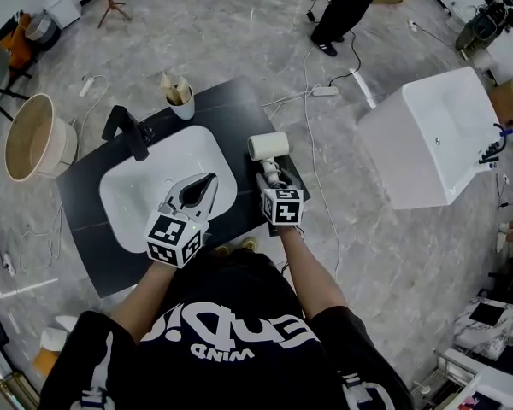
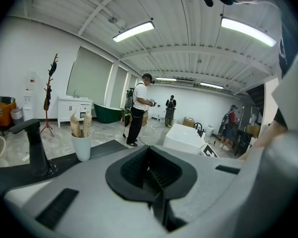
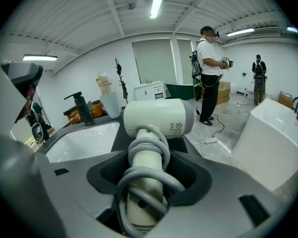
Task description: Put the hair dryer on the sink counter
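A cream hair dryer (image 1: 268, 146) with its grey cord wound round the handle lies over the right strip of the dark sink counter (image 1: 231, 101), beside the white basin (image 1: 141, 190). My right gripper (image 1: 273, 178) is shut on the handle. In the right gripper view the dryer's barrel (image 3: 159, 117) sits crosswise just past the right gripper (image 3: 148, 182). I cannot tell whether the dryer touches the counter. My left gripper (image 1: 207, 183) hovers over the basin, shut with nothing in it. In its own view, the left gripper (image 2: 150, 155) shows grey jaws closed together.
A black faucet (image 1: 128, 132) stands at the basin's back left, and a white cup (image 1: 180, 101) with brushes at the counter's back. A wooden tub (image 1: 34, 137) is on the floor to the left, a white bathtub (image 1: 436, 139) to the right. A person (image 1: 346, 7) stands beyond.
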`<action>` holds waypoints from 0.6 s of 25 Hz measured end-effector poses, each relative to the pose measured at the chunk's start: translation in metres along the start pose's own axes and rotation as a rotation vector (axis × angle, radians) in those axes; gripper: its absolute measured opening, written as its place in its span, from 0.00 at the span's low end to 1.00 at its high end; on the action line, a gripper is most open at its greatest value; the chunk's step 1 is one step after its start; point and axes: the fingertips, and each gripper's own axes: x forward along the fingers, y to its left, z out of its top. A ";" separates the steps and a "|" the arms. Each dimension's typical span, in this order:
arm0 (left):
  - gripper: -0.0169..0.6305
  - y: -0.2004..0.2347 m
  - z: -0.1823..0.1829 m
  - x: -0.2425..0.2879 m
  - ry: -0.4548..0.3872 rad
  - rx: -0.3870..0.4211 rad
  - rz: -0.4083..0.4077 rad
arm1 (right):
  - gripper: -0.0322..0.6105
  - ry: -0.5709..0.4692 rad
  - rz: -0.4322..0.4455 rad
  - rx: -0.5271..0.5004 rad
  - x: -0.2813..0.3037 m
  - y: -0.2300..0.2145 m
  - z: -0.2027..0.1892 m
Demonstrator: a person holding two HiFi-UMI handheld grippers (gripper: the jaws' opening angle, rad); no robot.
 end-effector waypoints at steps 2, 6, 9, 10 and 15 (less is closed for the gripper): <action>0.04 0.002 -0.001 -0.001 0.004 0.001 0.006 | 0.44 0.009 -0.004 -0.001 0.003 0.000 -0.003; 0.04 0.003 -0.003 0.000 0.011 -0.001 0.009 | 0.44 0.033 -0.006 -0.012 0.007 0.001 -0.009; 0.04 0.003 -0.003 0.001 0.013 -0.002 0.007 | 0.44 0.041 -0.012 -0.012 0.008 0.001 -0.008; 0.04 0.003 -0.003 0.002 0.014 -0.003 0.006 | 0.44 0.045 -0.011 -0.011 0.008 0.001 -0.008; 0.04 0.001 -0.004 0.004 0.015 -0.010 0.001 | 0.45 0.053 -0.008 0.005 0.011 0.000 -0.008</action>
